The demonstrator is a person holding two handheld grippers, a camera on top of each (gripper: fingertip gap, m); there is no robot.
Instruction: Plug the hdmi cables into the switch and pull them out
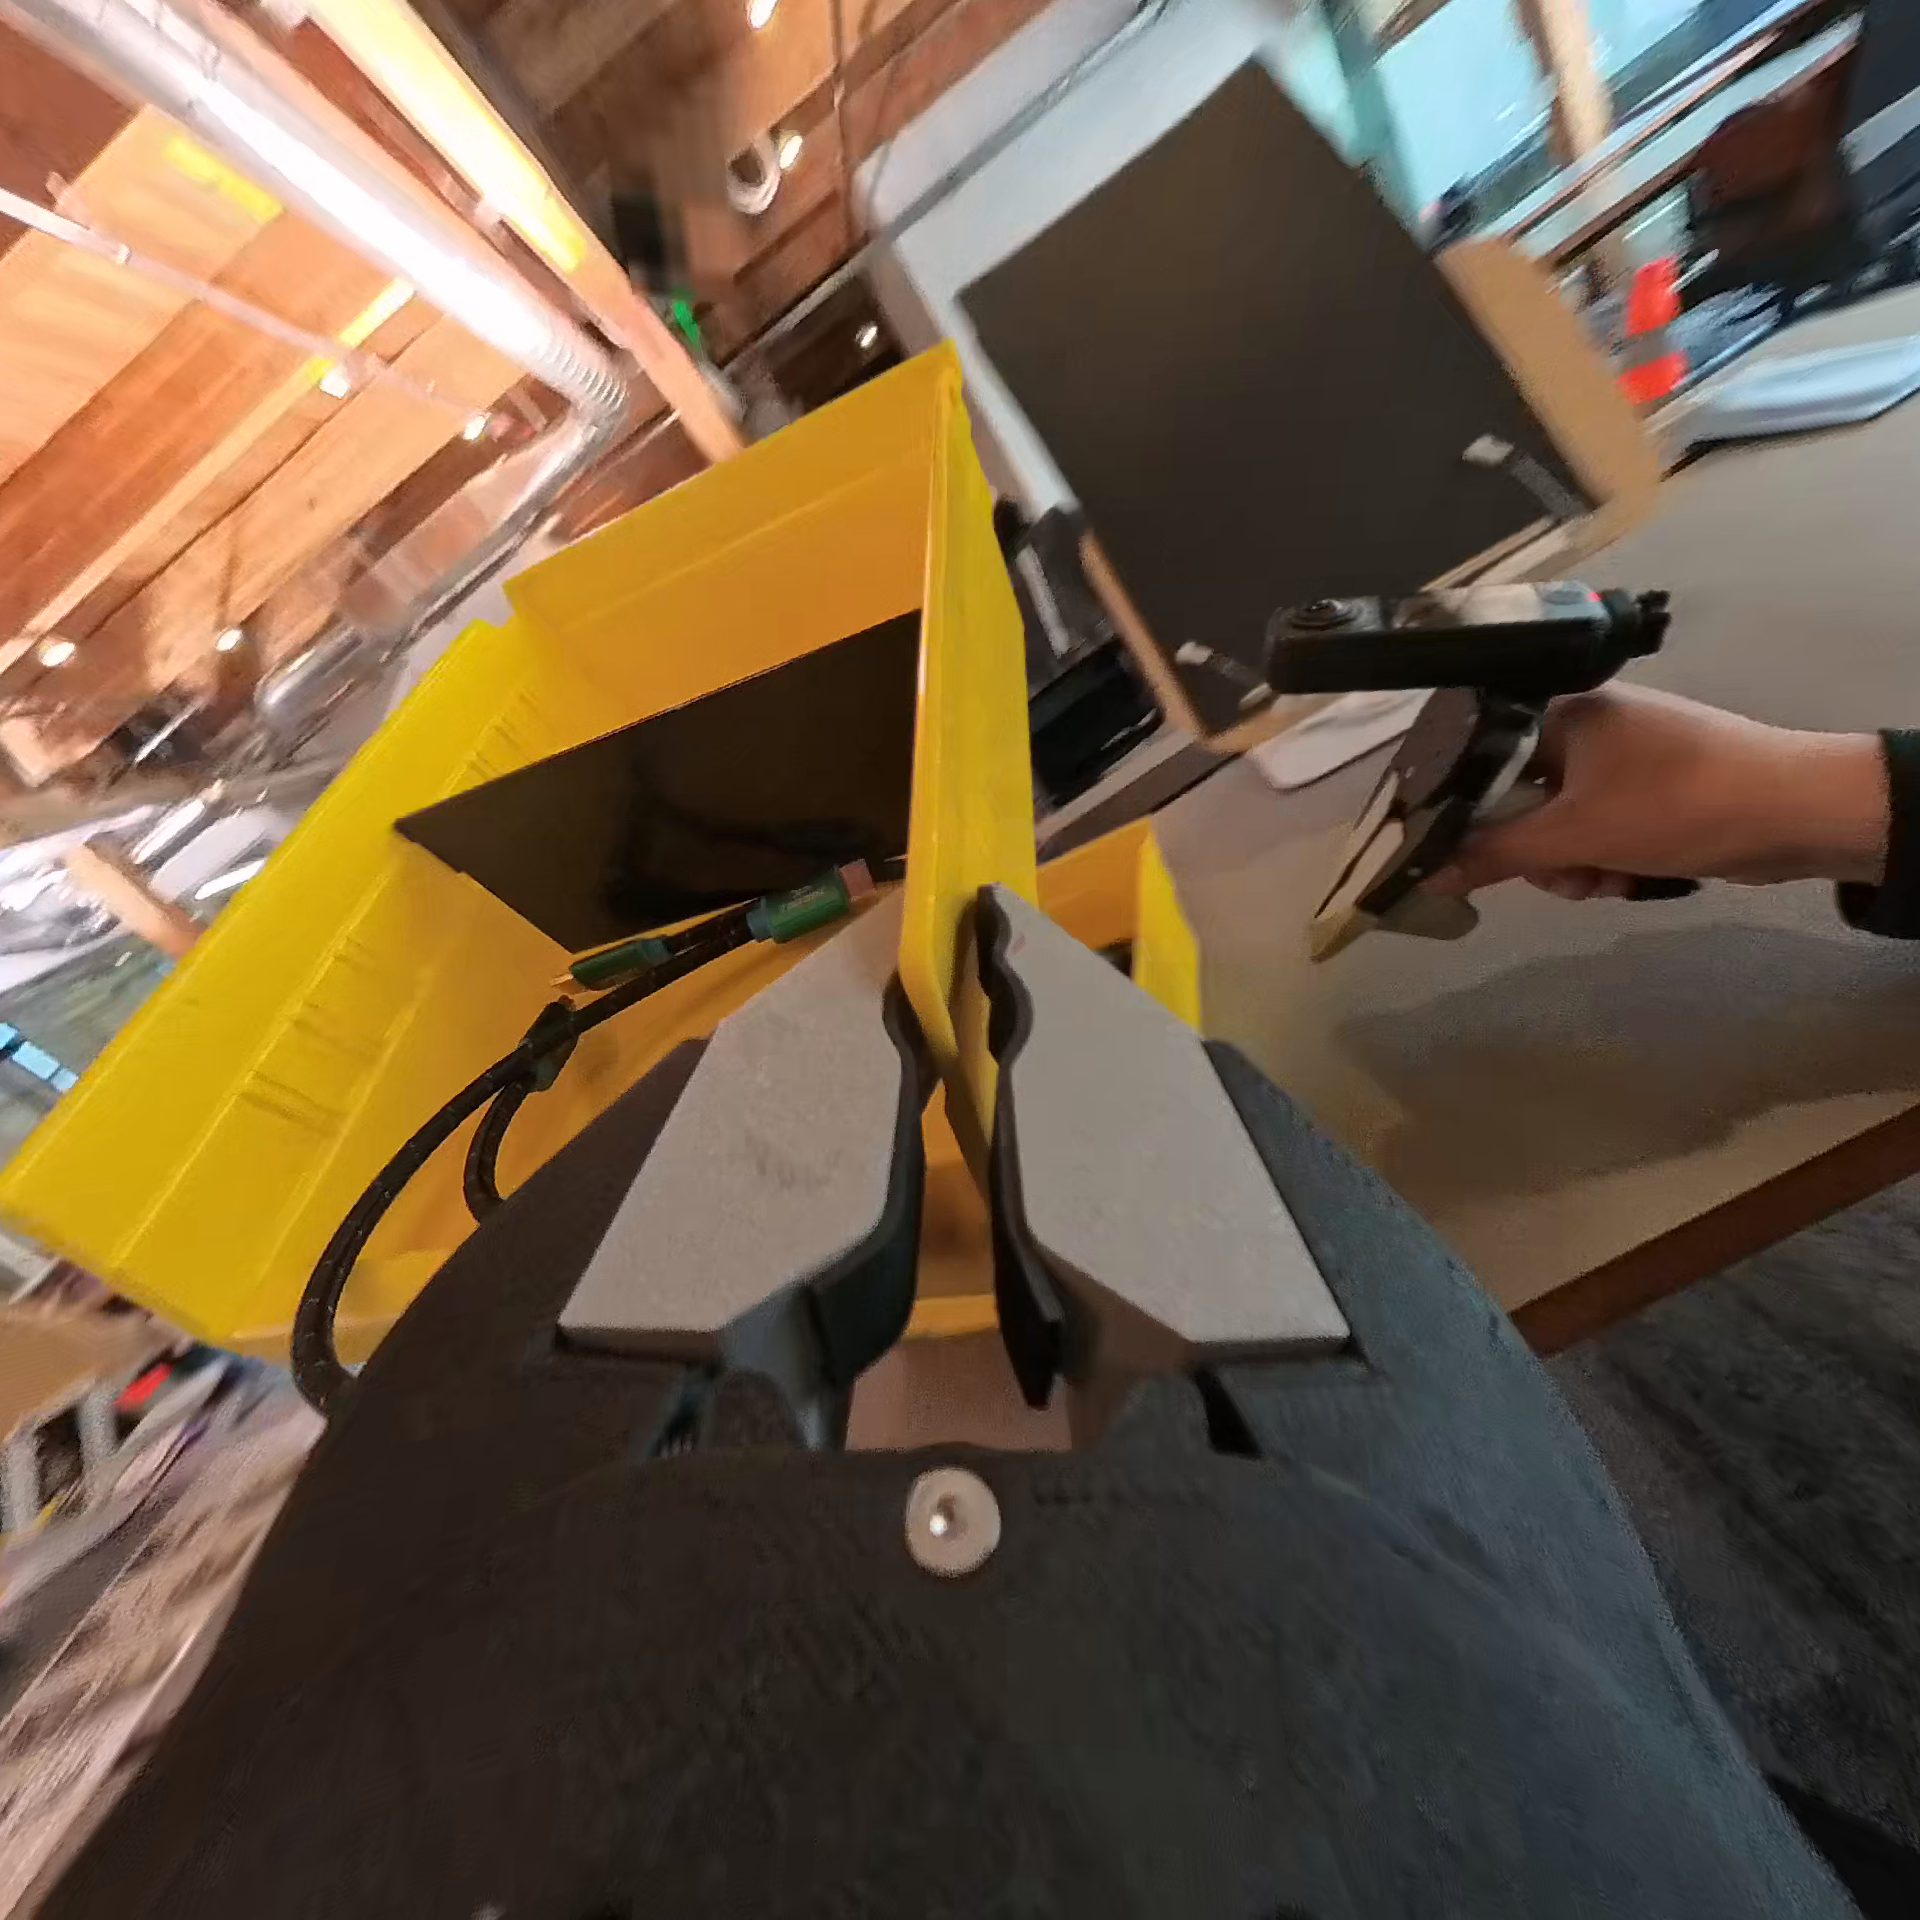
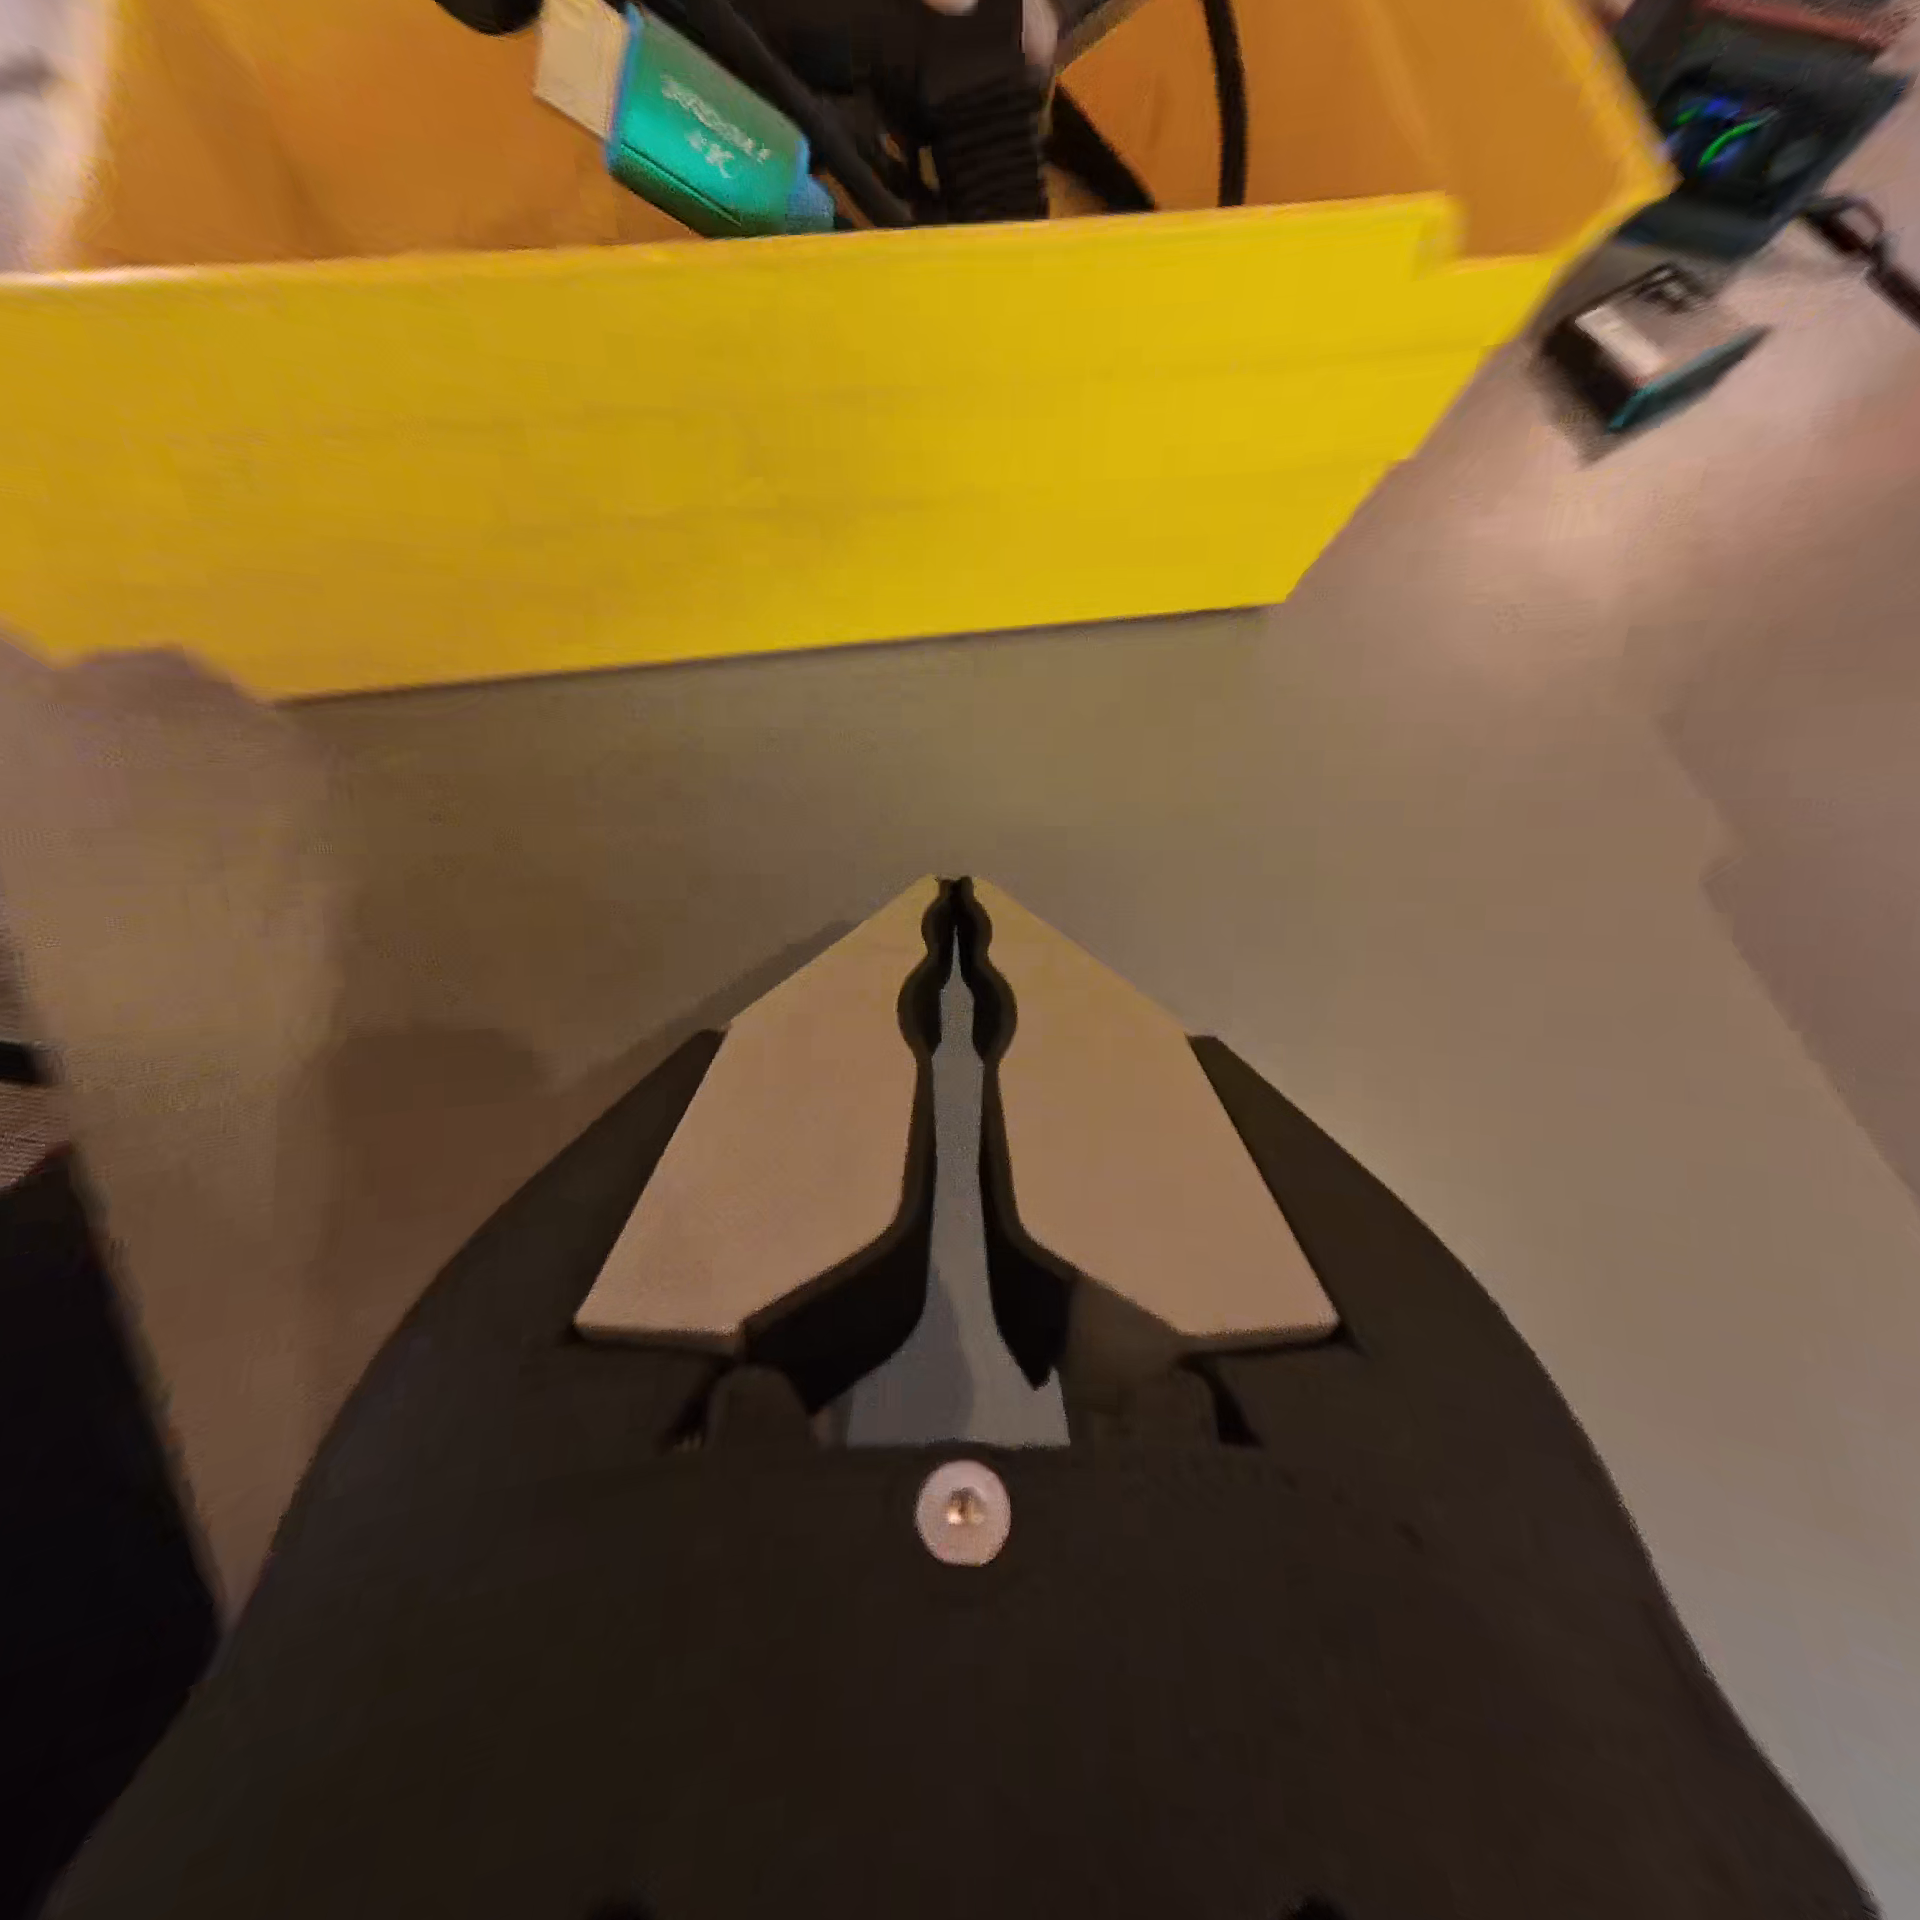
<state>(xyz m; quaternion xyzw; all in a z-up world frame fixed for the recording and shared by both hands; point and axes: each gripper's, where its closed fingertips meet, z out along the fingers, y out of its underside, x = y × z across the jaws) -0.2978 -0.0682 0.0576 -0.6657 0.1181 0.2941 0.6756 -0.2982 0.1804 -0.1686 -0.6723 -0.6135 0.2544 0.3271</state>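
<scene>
1. The left gripper (image 1: 940,925) pinches the thin side wall of the yellow plastic bin (image 1: 665,623), one finger on each face of the wall, and the bin hangs tilted.
2. The right gripper (image 2: 954,883) has its tips pressed together on nothing, hovering over the bare grey tabletop (image 2: 1455,831); the bin's long wall stands just ahead of it.
3. Black braided HDMI cables with green plug housings (image 1: 800,906) lie inside the bin, left of the left gripper's fingers; one loops out over the near rim.
4. A small black box (image 2: 1631,338) lies on the table, ahead and right of the right gripper; whether it is the switch, I cannot tell.
5. The green plug bears pale lettering.
</scene>
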